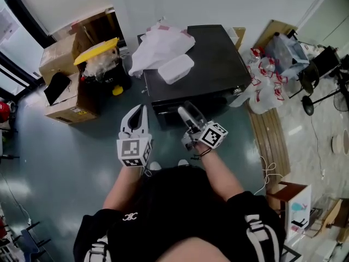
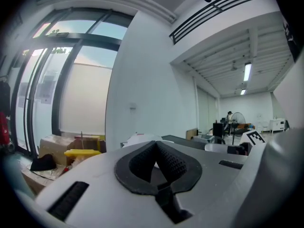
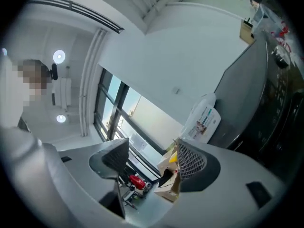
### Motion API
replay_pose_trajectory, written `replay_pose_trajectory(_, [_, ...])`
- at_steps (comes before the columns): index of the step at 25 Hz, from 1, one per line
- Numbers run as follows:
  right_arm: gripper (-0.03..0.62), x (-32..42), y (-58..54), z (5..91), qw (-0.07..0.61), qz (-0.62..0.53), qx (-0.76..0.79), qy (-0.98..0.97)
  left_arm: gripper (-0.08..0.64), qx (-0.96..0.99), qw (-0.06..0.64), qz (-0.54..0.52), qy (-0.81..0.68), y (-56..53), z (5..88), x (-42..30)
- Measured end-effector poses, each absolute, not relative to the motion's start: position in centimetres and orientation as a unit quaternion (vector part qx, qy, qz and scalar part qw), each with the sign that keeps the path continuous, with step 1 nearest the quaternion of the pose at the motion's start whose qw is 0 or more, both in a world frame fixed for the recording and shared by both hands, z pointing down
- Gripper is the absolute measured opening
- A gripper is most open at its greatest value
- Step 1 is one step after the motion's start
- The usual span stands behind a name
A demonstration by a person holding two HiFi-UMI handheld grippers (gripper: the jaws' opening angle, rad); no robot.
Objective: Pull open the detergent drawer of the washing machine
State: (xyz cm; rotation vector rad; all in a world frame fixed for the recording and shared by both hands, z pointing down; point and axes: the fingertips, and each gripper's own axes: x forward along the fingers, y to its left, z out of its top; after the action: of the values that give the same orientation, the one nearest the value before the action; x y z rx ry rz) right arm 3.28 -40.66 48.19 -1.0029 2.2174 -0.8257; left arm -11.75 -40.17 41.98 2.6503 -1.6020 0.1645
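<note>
The dark washing machine stands in front of me in the head view, its front face turned towards my knees. Its detergent drawer is a dark band at the front's upper left; I cannot tell how far out it stands. My left gripper hovers just left of that band with its jaws shut and nothing between them. My right gripper is just in front of the machine's front, rolled sideways, open and empty. The right gripper view shows the machine's top and dark front at the right.
A white plastic bag and a white detergent jug lie on the machine's top. Cardboard boxes and a yellow-lidded bin stand to the left. Tied bags and a wooden board lie to the right.
</note>
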Motion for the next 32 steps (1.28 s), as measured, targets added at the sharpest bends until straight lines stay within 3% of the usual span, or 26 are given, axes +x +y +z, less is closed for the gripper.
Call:
replay_pose_trajectory(17, [0.293,3.0,-40.8,63.4,0.276,-0.445,-0.334,0.784,0.0,0.828,0.038,0.093,-0.552,-40.0,45.9,-13.0])
replay_pose_trajectory(32, [0.293,2.0,-46.6,71.0,0.246,-0.469,-0.33,0.781,0.0,0.796,0.083,0.09,-0.592,-41.5,52.1,-13.7])
